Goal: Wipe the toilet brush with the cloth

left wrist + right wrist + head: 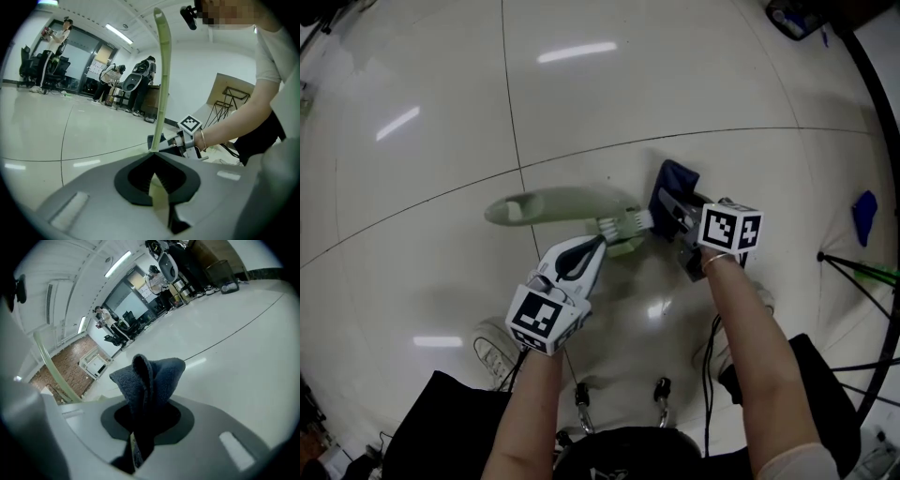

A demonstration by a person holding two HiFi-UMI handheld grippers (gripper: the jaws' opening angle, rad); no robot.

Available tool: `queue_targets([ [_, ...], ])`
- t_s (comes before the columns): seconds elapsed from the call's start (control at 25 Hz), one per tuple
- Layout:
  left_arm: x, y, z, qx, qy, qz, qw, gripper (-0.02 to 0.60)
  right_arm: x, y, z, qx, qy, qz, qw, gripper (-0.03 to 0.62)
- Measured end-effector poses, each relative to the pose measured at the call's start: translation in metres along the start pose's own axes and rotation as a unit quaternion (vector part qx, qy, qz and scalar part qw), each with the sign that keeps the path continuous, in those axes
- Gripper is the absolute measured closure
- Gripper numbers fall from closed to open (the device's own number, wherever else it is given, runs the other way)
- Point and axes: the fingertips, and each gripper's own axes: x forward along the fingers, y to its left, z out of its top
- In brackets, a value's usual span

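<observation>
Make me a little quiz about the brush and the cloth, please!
1. True or false: the left gripper is shut on the toilet brush.
2. What colour is the cloth? A red, B dark blue, C yellow.
3. Fill in: the cloth is pinched in the ___ gripper.

Key: 1 true. 2 B. 3 right; the right gripper holds it beside the brush's bristles.

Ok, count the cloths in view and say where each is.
1 for certain: the dark blue cloth clamped in the right gripper. A blue scrap on the floor far right may be another.
</observation>
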Motion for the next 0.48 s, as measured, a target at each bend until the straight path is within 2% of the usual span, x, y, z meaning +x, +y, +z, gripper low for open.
queue_targets([
  [0.12, 0.0, -0.001, -0.008, -0.004, 0.007, 0.002, 1.0, 0.575, 0.021, 0.006, 0.001, -0.022, 0.042, 0.028, 0.998, 0.533],
  [0.2, 0.001, -0.004, -0.013, -0.006, 0.016, -0.005, 0.9998, 0.575, 0.032, 0.013, -0.007, -0.017, 0.069, 0.052, 0.996, 0.533],
  [0.32, 0.003, -0.008, -0.016, -0.016, 0.016, -0.01, 0.9997, 0.575, 0.036, 0.017, -0.023, 0.02, 0.088, 0.08, 0.993, 0.533],
  [0.48, 0.002, -0.006, -0.017, -0.037, 0.012, 0.0, 0.9993, 0.575, 0.028, 0.012, -0.04, 0.093, 0.09, 0.087, 0.988, 0.533],
])
